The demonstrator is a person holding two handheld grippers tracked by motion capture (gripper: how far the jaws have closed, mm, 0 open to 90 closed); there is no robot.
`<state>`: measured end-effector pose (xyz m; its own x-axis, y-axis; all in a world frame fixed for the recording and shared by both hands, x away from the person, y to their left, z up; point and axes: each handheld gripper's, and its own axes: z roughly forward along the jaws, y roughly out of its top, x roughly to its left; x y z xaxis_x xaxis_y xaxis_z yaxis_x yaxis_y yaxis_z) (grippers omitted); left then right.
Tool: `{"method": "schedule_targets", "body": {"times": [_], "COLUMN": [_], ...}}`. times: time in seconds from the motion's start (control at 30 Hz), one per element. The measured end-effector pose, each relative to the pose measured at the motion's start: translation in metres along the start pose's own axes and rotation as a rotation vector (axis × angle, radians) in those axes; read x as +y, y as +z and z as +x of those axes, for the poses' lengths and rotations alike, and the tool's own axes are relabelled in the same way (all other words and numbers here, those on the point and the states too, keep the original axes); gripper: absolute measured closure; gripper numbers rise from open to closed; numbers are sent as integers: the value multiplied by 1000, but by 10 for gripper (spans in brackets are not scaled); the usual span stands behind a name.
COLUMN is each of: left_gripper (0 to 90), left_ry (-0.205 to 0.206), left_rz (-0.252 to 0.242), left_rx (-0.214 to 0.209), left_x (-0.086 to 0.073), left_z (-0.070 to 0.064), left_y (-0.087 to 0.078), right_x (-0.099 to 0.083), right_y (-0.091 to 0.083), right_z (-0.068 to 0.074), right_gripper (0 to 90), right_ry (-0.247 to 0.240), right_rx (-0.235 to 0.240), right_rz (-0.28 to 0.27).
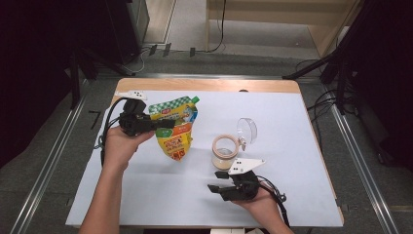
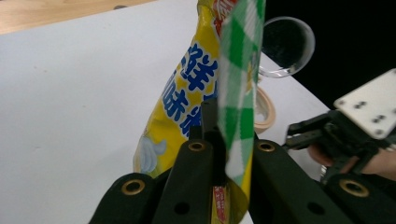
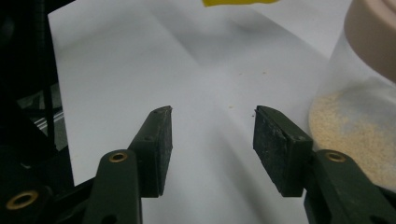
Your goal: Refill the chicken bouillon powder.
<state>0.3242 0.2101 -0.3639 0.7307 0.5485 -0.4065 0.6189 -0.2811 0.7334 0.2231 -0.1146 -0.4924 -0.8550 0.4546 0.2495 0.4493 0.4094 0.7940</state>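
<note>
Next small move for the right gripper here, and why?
Probably close the right gripper in on the jar to steady it. Its jaws stand open just beside the jar, whose lid is swung open, while the left gripper holds the pouch lifted nearby, likely for pouring.

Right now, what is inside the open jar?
The jar holds pale beige powder in its lower part. Its bottom is hidden under the powder.
</note>
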Motion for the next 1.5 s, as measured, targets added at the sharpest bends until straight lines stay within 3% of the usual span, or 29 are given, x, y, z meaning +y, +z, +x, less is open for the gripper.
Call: {"method": "schedule_targets", "body": {"times": [0.17, 0.4, 0.57, 0.63, 0.97, 1.1, 1.2, 1.33, 1.4, 1.5], "left_gripper": [900, 900, 900, 900, 900, 900, 900, 900, 900, 900], "left_ry": [19, 29, 43, 39, 57, 63, 55, 43, 36, 17], "left_rz": [27, 42, 79, 88, 144, 162, 175, 178, 172, 163], "left_rx": [-13, -43, -63, -77, -130, -150, -162, -196, -196, -204], "left_x": [0, -5, -8, -9, -11, -10, -10, -9, -9, -9], "left_z": [-14, -28, -40, -43, -68, -76, -80, -83, -82, -79], "left_y": [-2, -9, -6, -5, 11, 15, 17, 20, 20, 19], "right_x": [0, 3, 4, 5, 5, 4, 3, 3, 3, 5], "right_y": [10, 20, 28, 32, 42, 46, 49, 53, 51, 50], "right_z": [-3, -4, -1, 0, -5, -6, -6, -3, 0, 6], "right_gripper": [495, 485, 597, 638, 725, 699, 685, 665, 666, 658], "right_ry": [28, 6, -95, -104, -84, -86, -118, -167, -181, -235], "right_rx": [-29, -44, -78, -78, -103, -118, -139, -123, -94, -96], "right_rz": [0, -3, 17, 14, 6, 7, -3, -26, -55, -56]}}
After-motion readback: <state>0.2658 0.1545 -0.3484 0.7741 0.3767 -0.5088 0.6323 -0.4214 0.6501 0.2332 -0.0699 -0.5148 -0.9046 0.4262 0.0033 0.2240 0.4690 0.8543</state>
